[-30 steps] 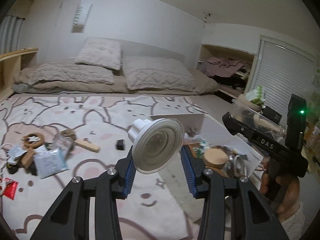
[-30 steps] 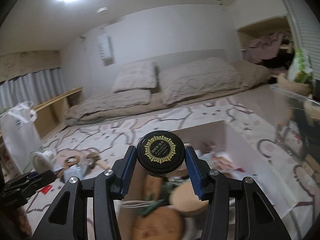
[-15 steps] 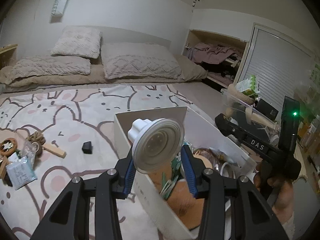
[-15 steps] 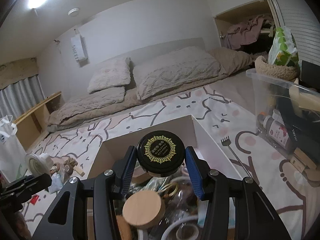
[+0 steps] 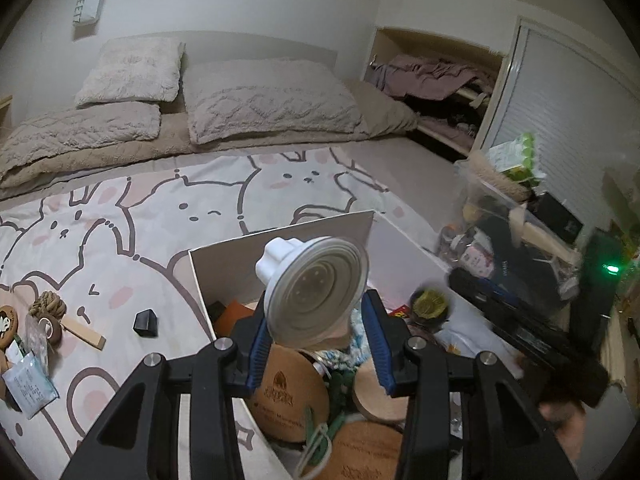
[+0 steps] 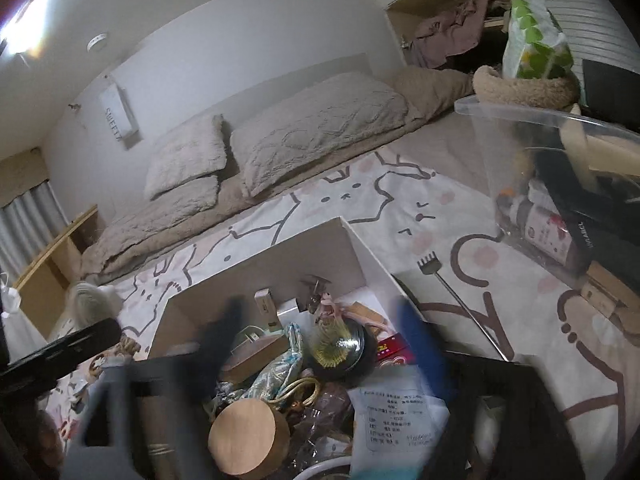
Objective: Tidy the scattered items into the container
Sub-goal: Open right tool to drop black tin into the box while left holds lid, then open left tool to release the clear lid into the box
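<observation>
Right claw point(image 6: 320, 344) is just opening to drop the black jar point(image 6: 340, 346) into the white box point(image 6: 320, 248), while left claw point(image 5: 316, 344) is gripping the suction cup point(image 5: 316, 292) above it.

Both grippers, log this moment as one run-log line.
left gripper: shut on suction cup, over white box | right gripper: jaws just opened, empty | black jar: in box
</observation>
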Available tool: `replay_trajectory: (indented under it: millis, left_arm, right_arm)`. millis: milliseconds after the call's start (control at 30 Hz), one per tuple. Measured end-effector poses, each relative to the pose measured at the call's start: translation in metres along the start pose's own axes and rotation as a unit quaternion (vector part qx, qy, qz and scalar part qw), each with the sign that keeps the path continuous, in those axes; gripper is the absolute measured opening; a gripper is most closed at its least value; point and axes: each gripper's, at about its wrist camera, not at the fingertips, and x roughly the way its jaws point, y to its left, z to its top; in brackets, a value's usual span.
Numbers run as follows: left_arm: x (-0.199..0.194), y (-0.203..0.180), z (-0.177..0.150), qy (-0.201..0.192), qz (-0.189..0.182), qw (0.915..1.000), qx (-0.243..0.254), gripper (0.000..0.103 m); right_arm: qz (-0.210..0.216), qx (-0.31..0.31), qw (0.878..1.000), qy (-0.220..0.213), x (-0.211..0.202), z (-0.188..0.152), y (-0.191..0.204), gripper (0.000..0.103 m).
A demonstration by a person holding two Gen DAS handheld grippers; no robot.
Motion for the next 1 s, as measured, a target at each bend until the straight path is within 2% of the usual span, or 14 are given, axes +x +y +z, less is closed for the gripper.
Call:
replay_trajectory:
  millis: [67, 167, 467, 800, 1000]
  left_arm:
    - [0.011, 0.0, 0.004, 0.01, 0.013, 0.9998, 0.005, 0.043]
    - [0.027, 0.0, 0.008, 0.028, 0.026, 0.9992, 0.009, 0.043]
    - [0.072, 0.006, 0.016, 0.079, 0.059, 0.9951, 0.01, 0.043]
    - [0.101, 0.019, 0.018, 0.114, 0.097, 0.9887, 0.004, 0.043]
    - [0.109, 0.021, 0.012, 0.13, 0.107, 0.9857, 0.01, 0.043]
  right_arm:
    - [0.013, -0.007, 1.0, -0.011, -0.005, -0.001, 0.002, 0.1]
    - [0.008, -0.002, 1.0, 0.0, -0.001, -0.001, 0.001, 0.1]
    - [0.03, 0.017, 0.999, 0.006, 0.0, -0.002, -0.007, 0.1]
    - [0.021, -0.002, 1.0, 0.011, 0.002, -0.002, -0.001, 0.1]
    - [0.027, -0.006, 0.999, 0.016, 0.004, -0.002, 0.0, 0.1]
